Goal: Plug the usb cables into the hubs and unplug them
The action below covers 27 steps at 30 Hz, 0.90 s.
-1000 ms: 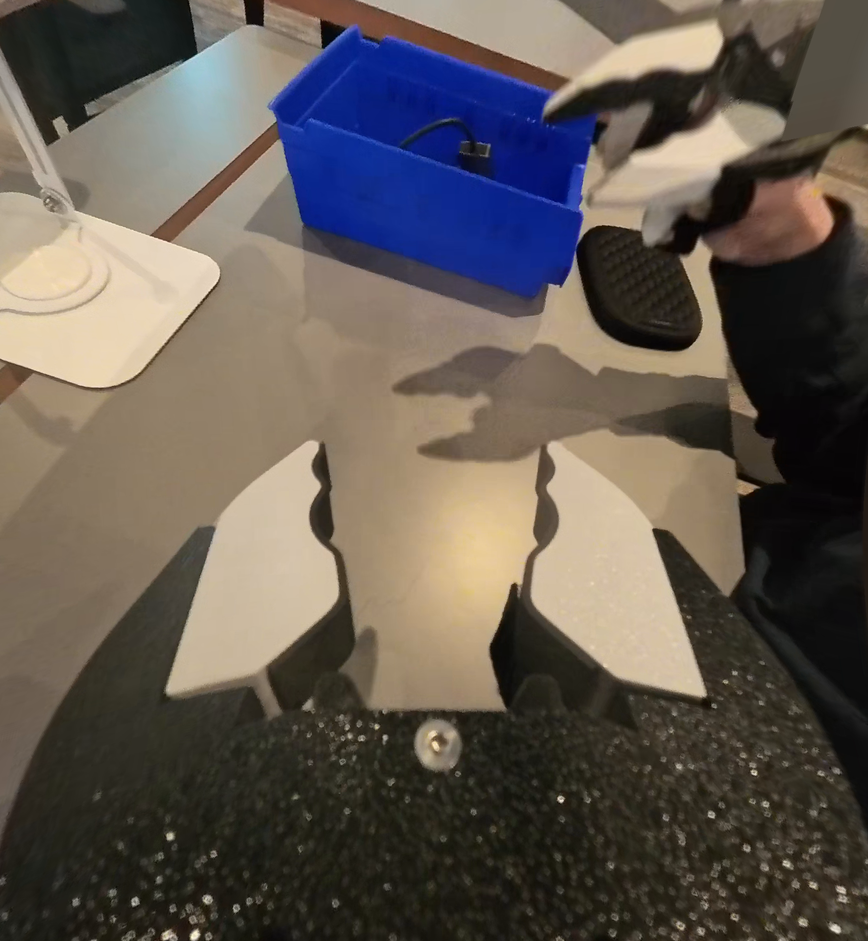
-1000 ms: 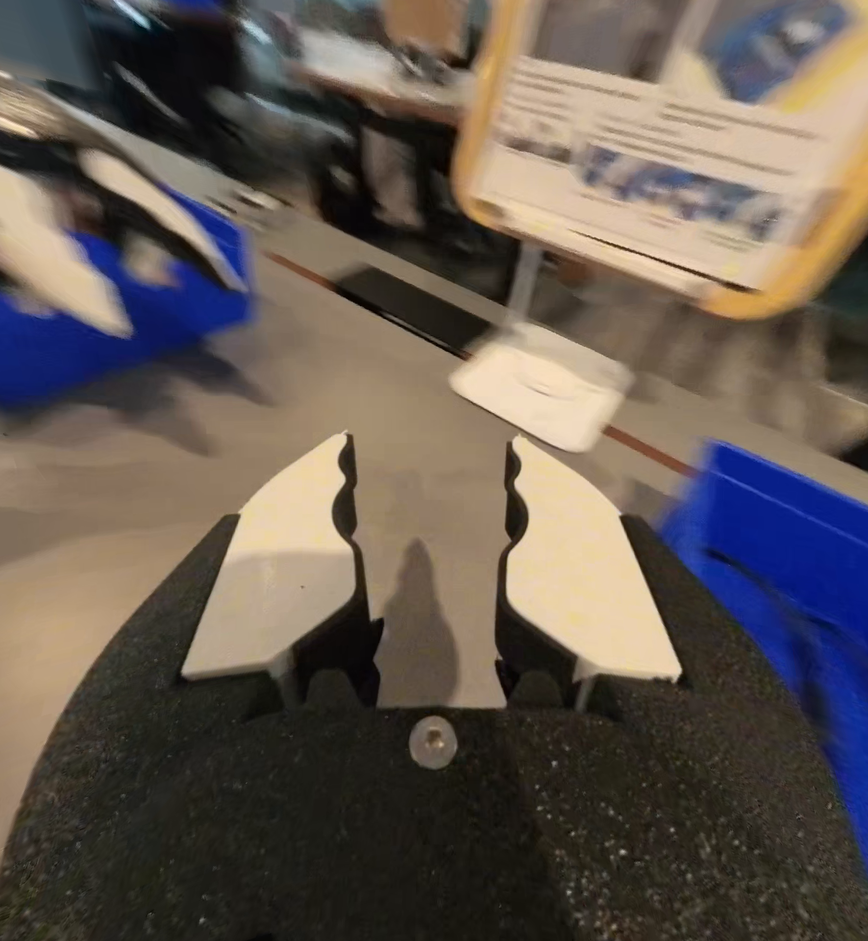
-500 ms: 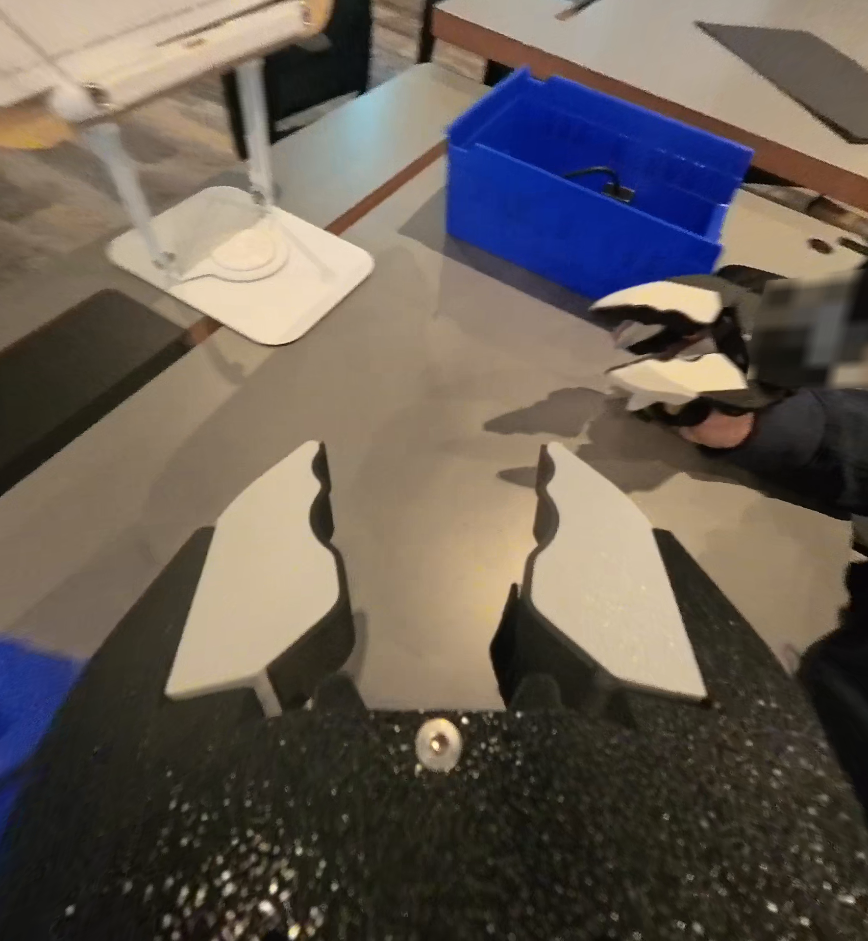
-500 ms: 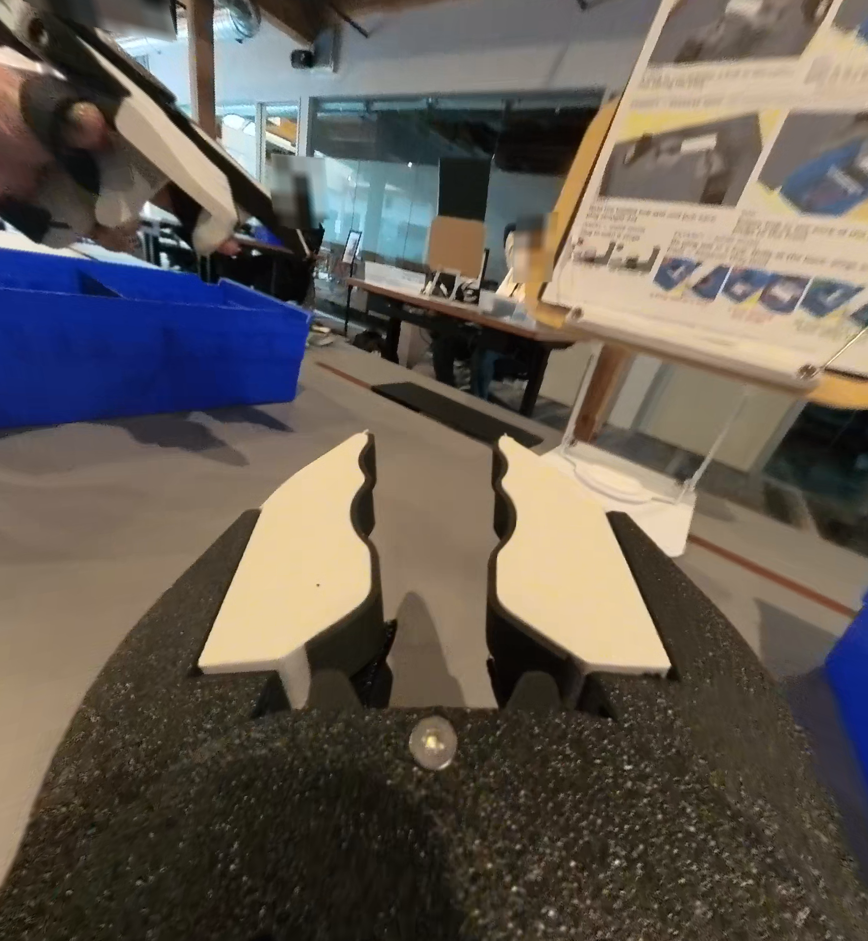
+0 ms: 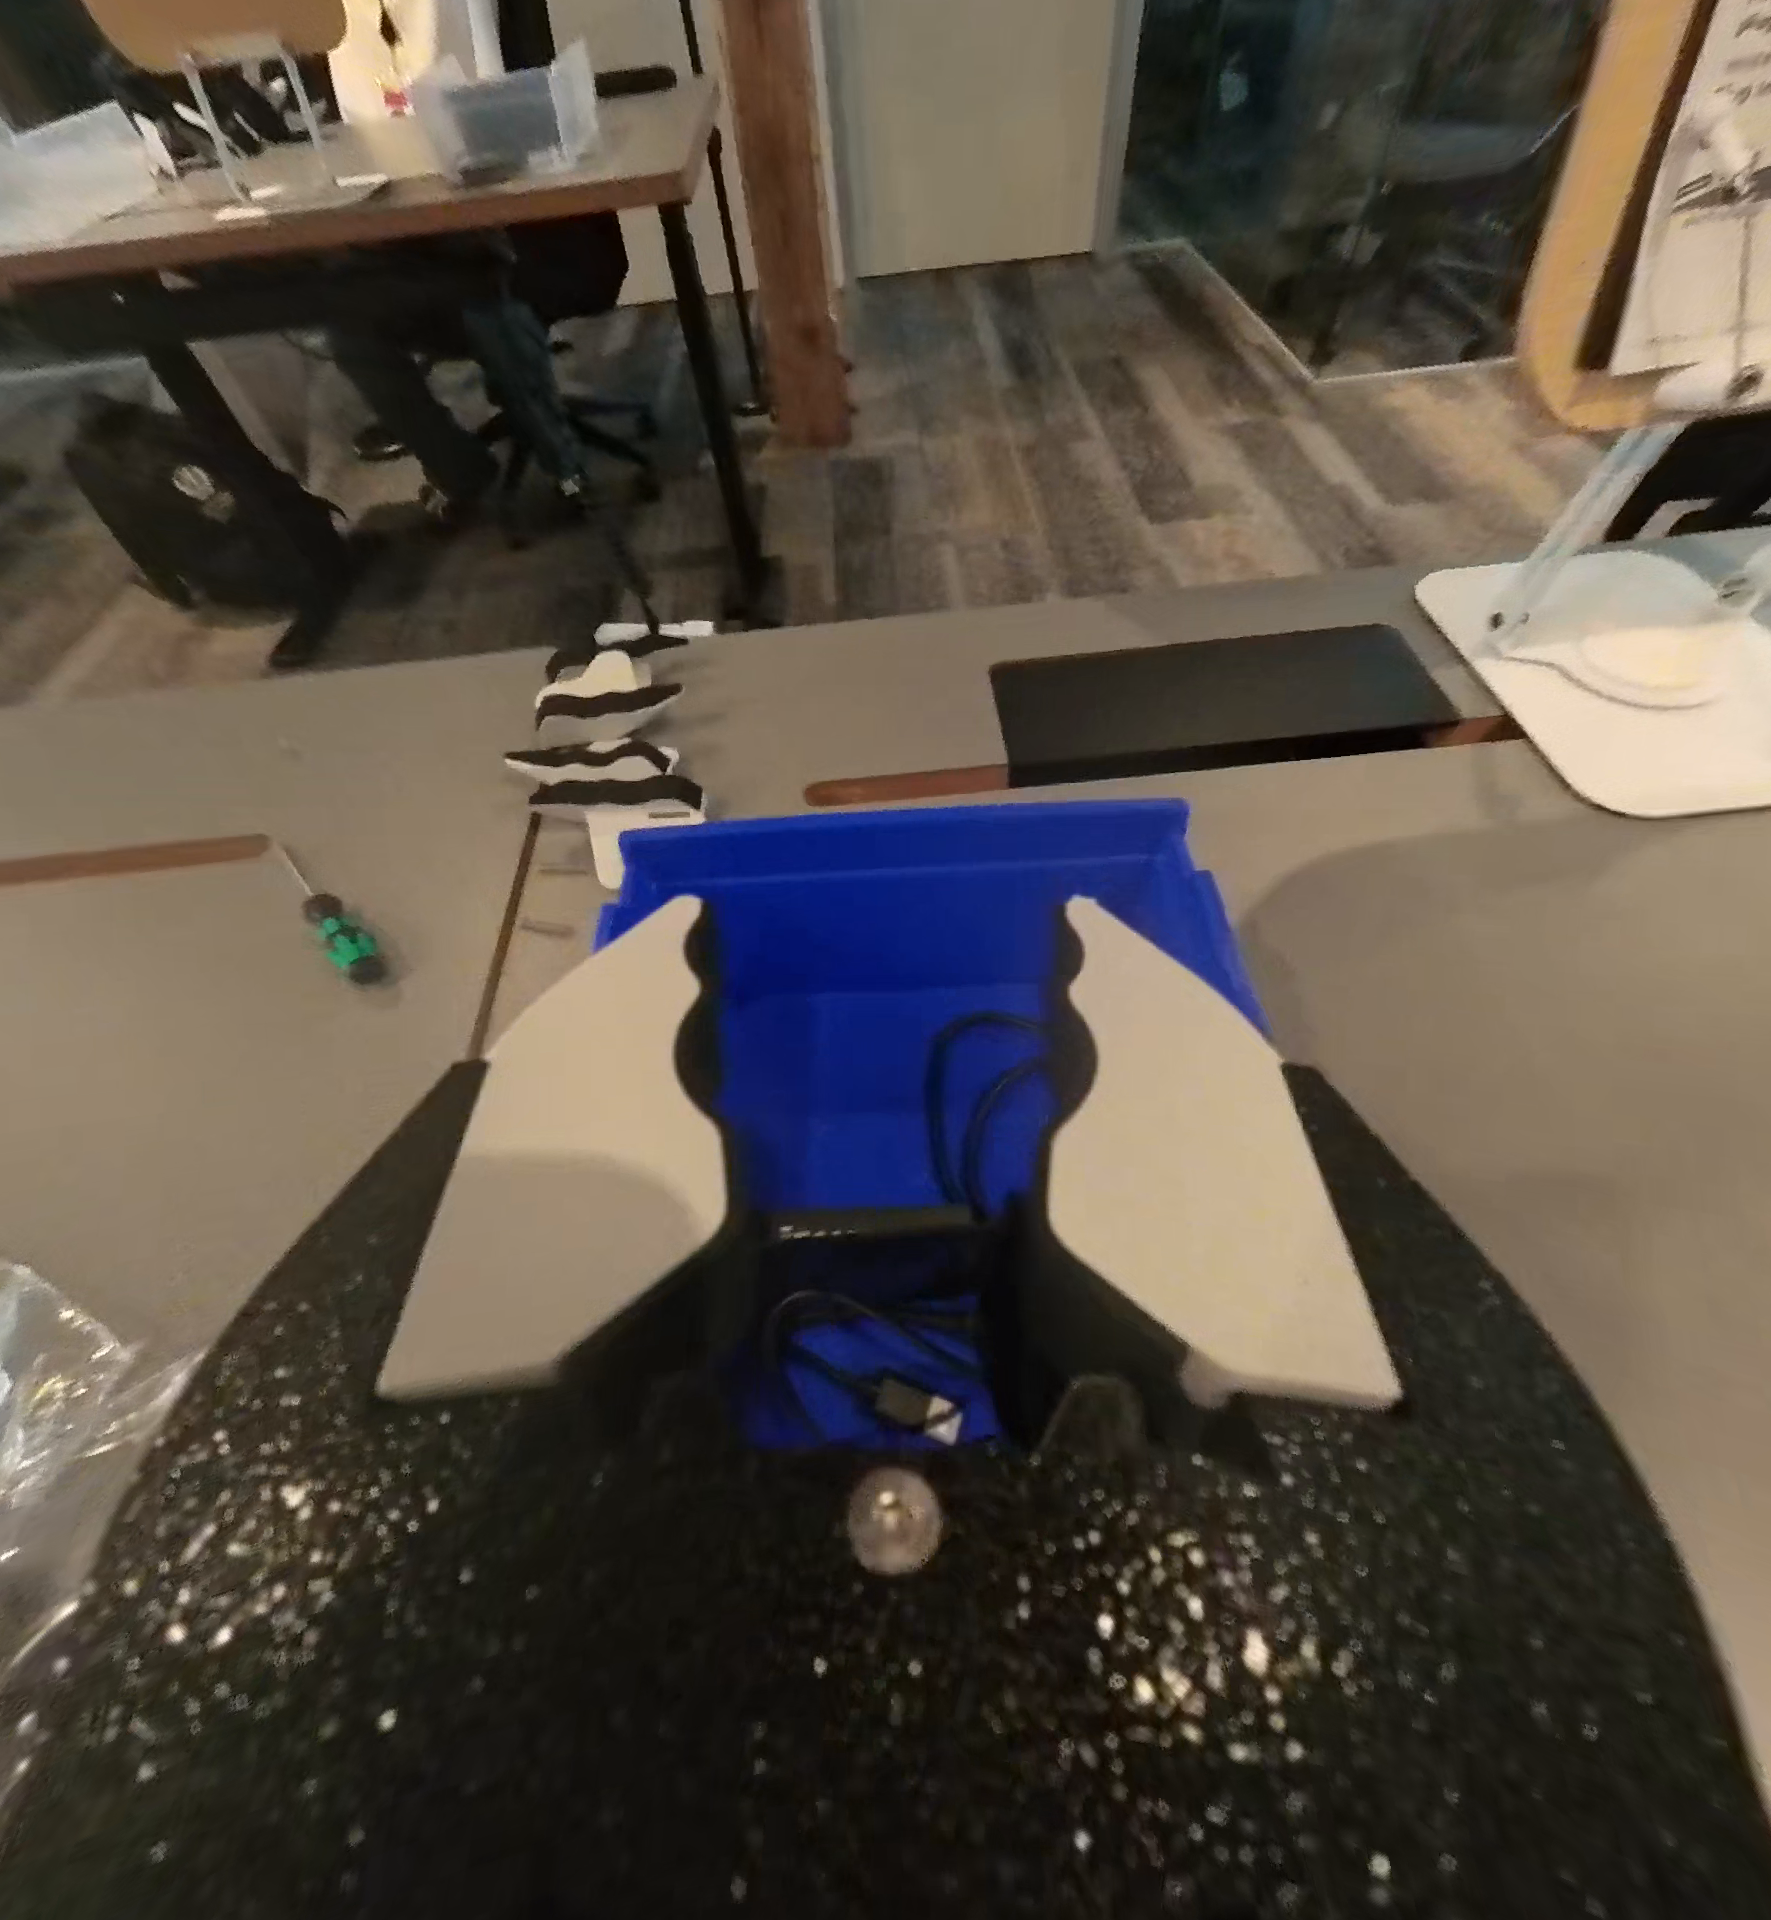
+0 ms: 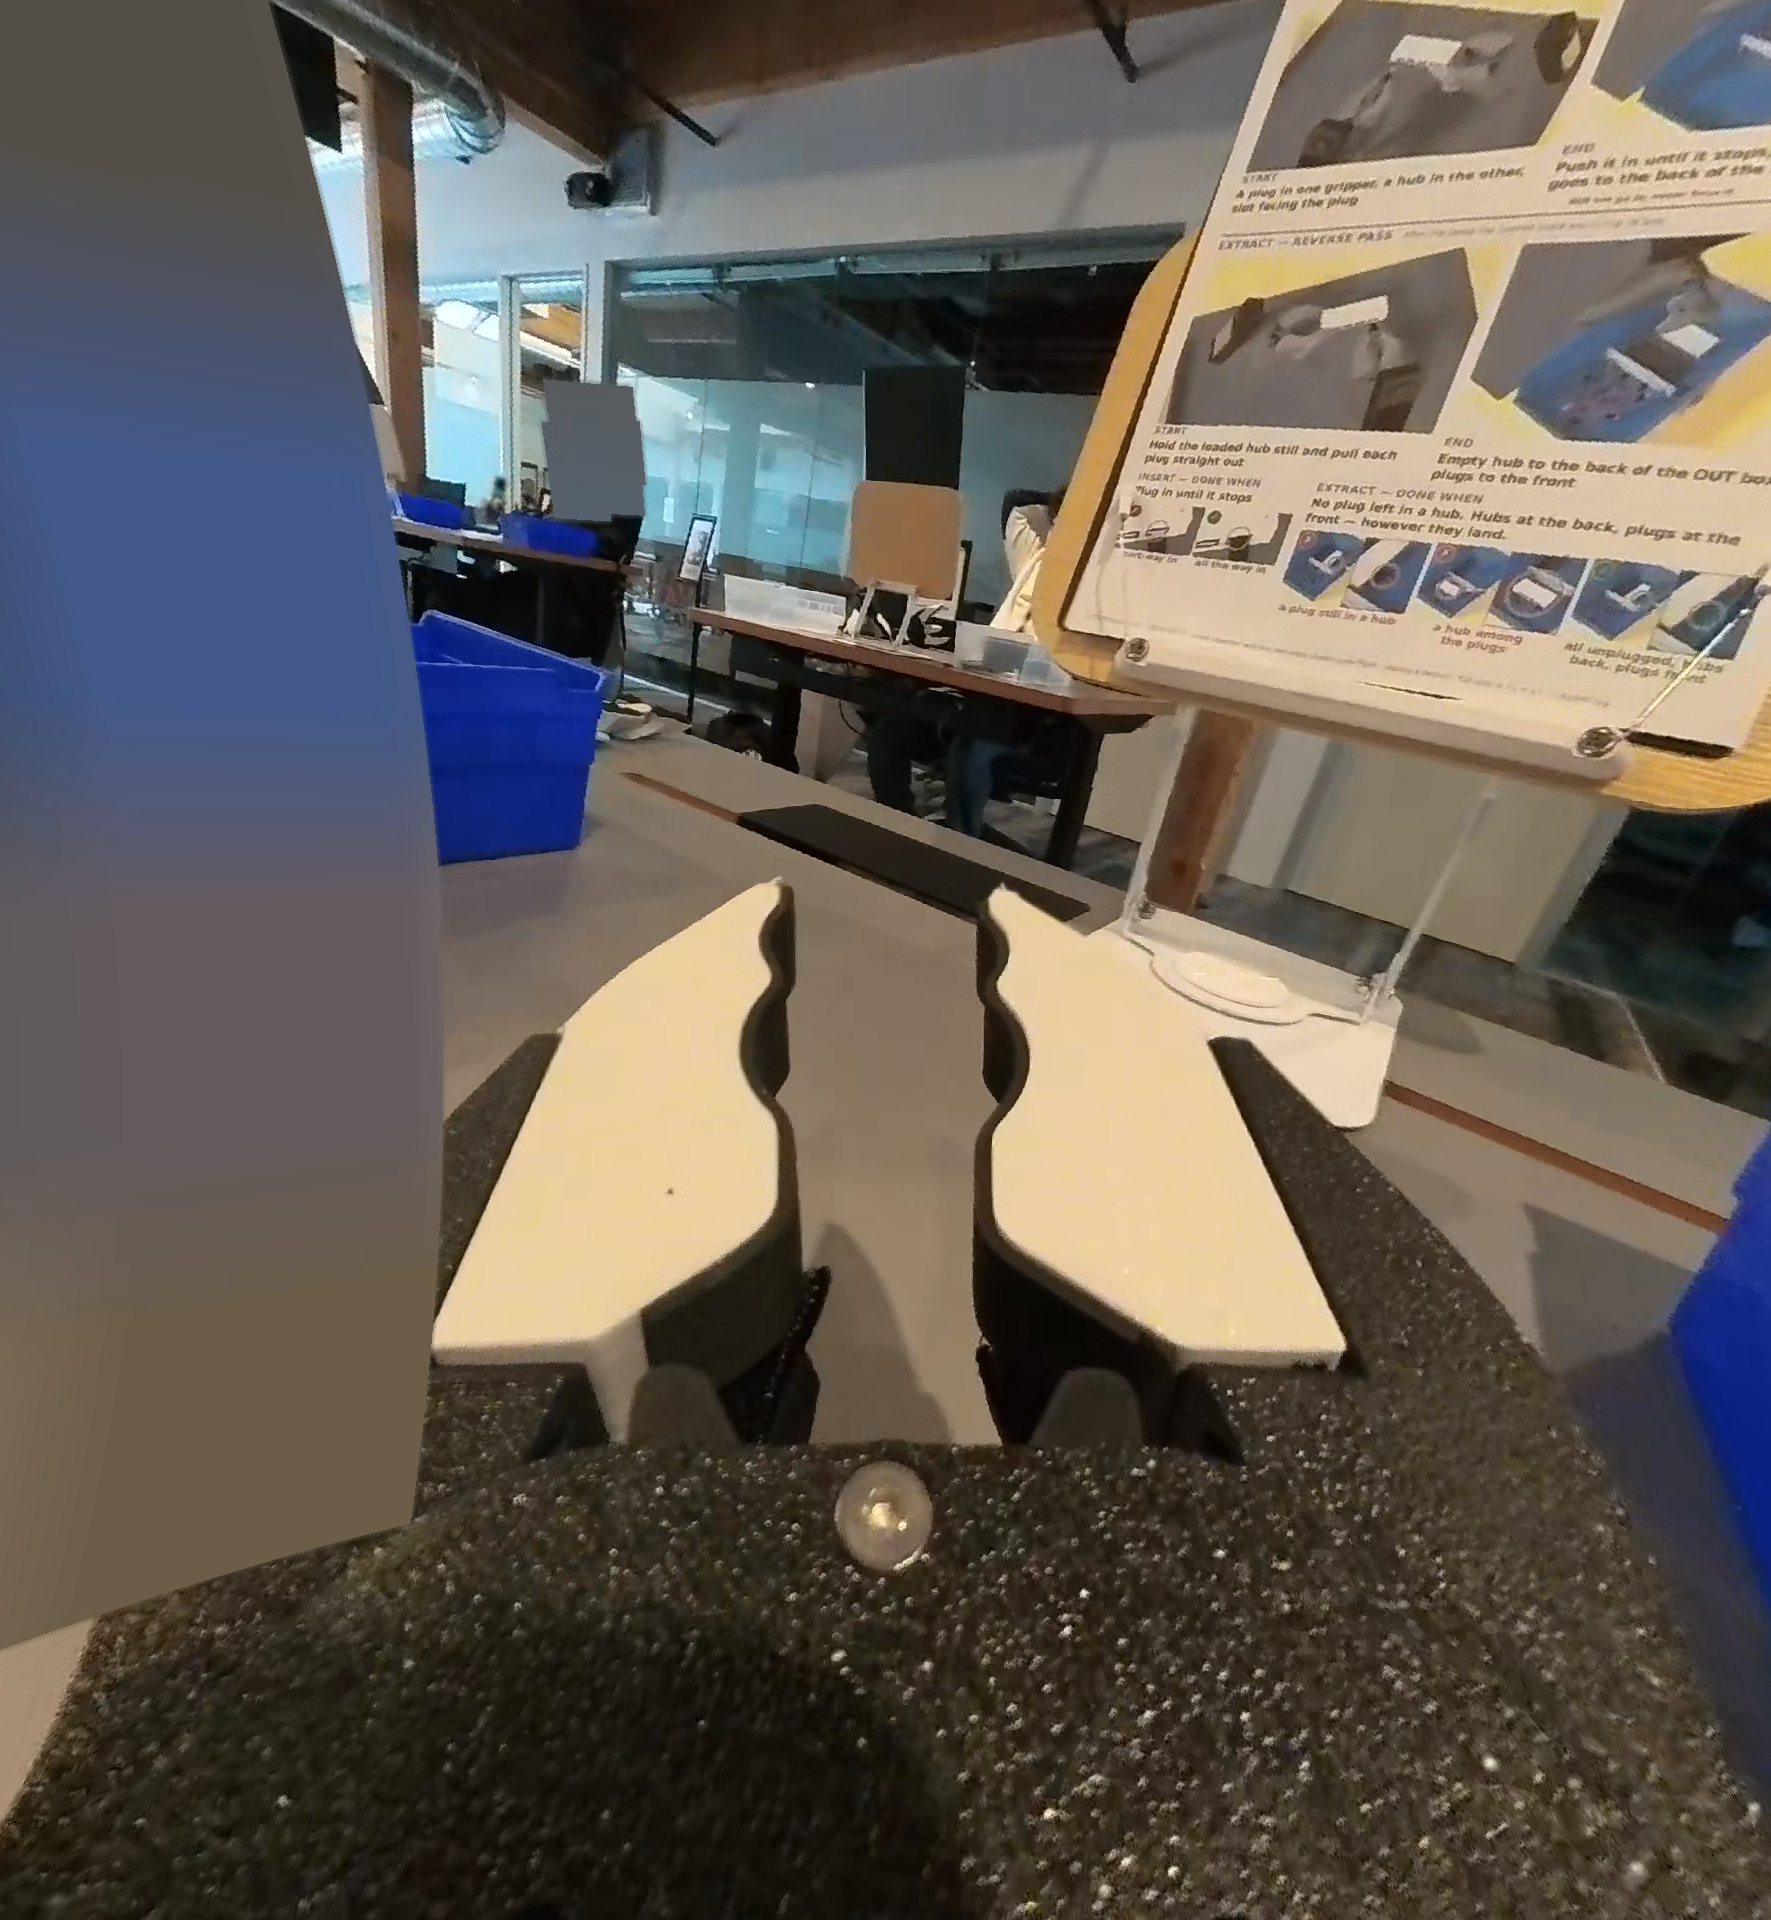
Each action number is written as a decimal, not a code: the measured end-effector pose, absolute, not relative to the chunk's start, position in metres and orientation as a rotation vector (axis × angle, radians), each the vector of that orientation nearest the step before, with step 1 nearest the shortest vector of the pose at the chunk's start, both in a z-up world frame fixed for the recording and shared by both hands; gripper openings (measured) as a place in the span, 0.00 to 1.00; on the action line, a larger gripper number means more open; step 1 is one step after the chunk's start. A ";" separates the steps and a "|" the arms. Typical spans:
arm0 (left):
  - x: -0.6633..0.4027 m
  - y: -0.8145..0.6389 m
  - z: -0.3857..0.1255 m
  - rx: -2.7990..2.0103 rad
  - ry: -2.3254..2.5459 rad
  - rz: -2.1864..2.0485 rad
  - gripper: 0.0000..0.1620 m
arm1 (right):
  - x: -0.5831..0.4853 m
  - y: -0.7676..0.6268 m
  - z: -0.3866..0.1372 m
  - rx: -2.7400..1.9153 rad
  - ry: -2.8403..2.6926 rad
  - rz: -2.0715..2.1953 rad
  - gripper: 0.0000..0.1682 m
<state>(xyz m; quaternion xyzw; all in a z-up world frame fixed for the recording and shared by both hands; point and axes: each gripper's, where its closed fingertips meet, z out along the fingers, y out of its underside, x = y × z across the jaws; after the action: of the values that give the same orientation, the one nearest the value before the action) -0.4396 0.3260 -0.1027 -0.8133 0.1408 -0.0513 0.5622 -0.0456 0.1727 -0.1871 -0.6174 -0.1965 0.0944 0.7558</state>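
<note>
Left claw (image 5: 881, 925) gapes over blue bin (image 5: 902, 862) — cables (image 5: 974, 1091) inside.

Left wrist view: taken from behind the left gripper (image 5: 883, 961), tilted steeply down over a blue bin (image 5: 907, 873) framed between the spread fingers; the bin is seen from close above, cables (image 5: 974, 1101) visible in it. Grey table (image 5: 154, 1039) beyond, floor farther off.

Right wrist view: taken from low, near the table (image 6: 870, 1101), almost level, facing outward past the right gripper (image 6: 886, 909) to an instruction board on a stand (image 6: 1265, 1029) ahead and to the right.

Shared by both views: the table, the stand's white base (image 5: 1629, 707), a black mat (image 5: 1213, 691) (image 6: 902, 857).
</note>
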 end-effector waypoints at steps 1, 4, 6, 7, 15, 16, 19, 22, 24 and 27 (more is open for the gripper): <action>-0.442 0.327 -0.106 -1.931 0.337 -0.086 0.37 | -0.043 0.172 -0.186 -1.340 -0.419 0.199 0.18; -0.448 0.327 -0.116 -1.974 0.397 0.061 0.30 | -0.036 0.169 -0.179 -1.300 -0.391 0.171 0.14; -0.448 0.325 -0.119 -1.990 0.440 0.114 0.29 | -0.035 0.167 -0.178 -1.291 -0.383 0.185 0.13; -0.447 0.324 -0.120 -1.992 0.450 0.117 0.29 | -0.036 0.167 -0.178 -1.293 -0.384 0.199 0.13; -0.419 0.325 -0.131 -2.010 0.531 -0.074 0.33 | -0.053 0.167 -0.179 -1.274 -0.462 0.220 0.12; -0.416 0.325 -0.131 -2.006 0.537 -0.082 0.33 | -0.054 0.173 -0.178 -1.275 -0.469 0.189 0.12; -0.413 0.324 -0.132 -2.009 0.549 -0.083 0.33 | -0.048 0.207 -0.143 -1.260 -0.403 0.076 0.11; -0.416 0.324 -0.134 -2.026 0.550 -0.053 0.33 | -0.066 0.243 -0.072 -1.158 -0.397 0.110 0.11; -0.415 0.324 -0.134 -2.026 0.554 -0.049 0.33 | -0.082 0.266 -0.036 -1.119 -0.405 0.131 0.12; -0.416 0.325 -0.138 -2.034 0.556 -0.052 0.33 | -0.108 0.293 -0.003 -1.108 -0.403 0.215 0.11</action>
<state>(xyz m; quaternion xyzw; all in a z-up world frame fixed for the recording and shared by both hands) -0.4162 0.3254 -0.1376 -0.8388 0.2292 -0.0216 0.4934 -0.1076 0.2932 -0.0034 -0.5215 -0.1896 0.1011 0.8258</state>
